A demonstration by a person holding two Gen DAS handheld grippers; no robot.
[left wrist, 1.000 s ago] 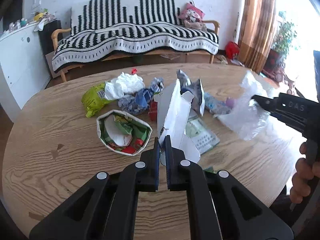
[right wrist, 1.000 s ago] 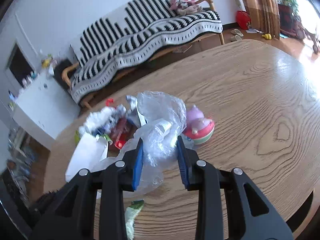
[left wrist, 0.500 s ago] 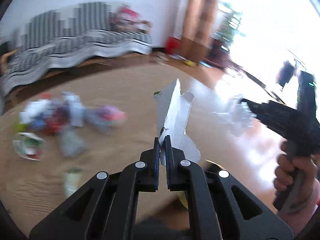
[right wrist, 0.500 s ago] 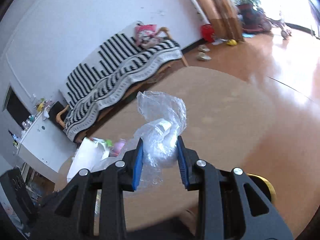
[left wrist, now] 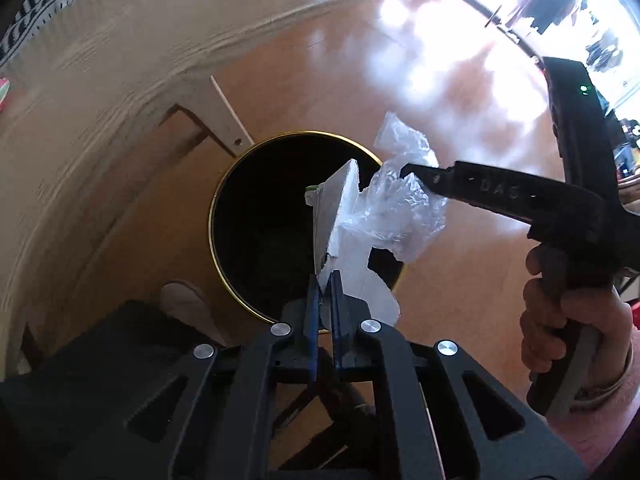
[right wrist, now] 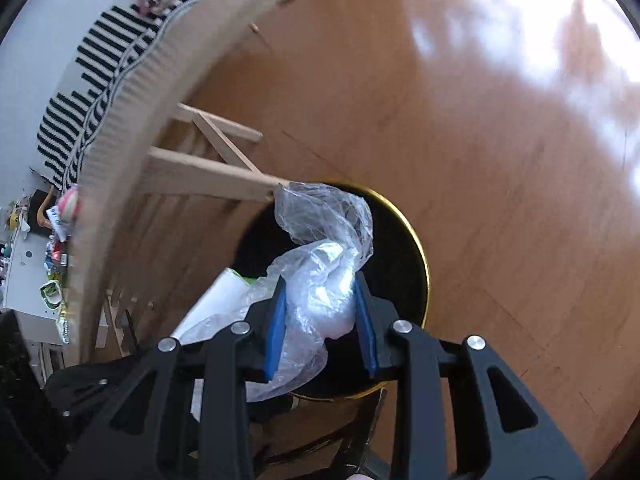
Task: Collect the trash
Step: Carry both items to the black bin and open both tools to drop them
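My left gripper [left wrist: 325,280] is shut on a flattened white carton [left wrist: 336,224] and holds it over the open mouth of a black trash bin with a gold rim [left wrist: 224,184]. My right gripper [right wrist: 320,292] is shut on a crumpled clear plastic bag [right wrist: 328,248], also above the bin [right wrist: 424,264]. In the left wrist view the right gripper [left wrist: 416,178] comes in from the right with the bag [left wrist: 396,208] touching the carton. The carton shows in the right wrist view [right wrist: 216,300].
The bin stands on a wooden floor [right wrist: 500,140] beside the round wooden table's edge [right wrist: 132,100] and its leg frame [right wrist: 208,172]. Leftover trash [right wrist: 60,248] lies on the tabletop. A striped sofa [right wrist: 96,76] is beyond. A slipper [left wrist: 188,300] lies near the bin.
Both grippers swung away from the table and down, carrying the carton and the bag. They now hang over the trash bin on the floor.
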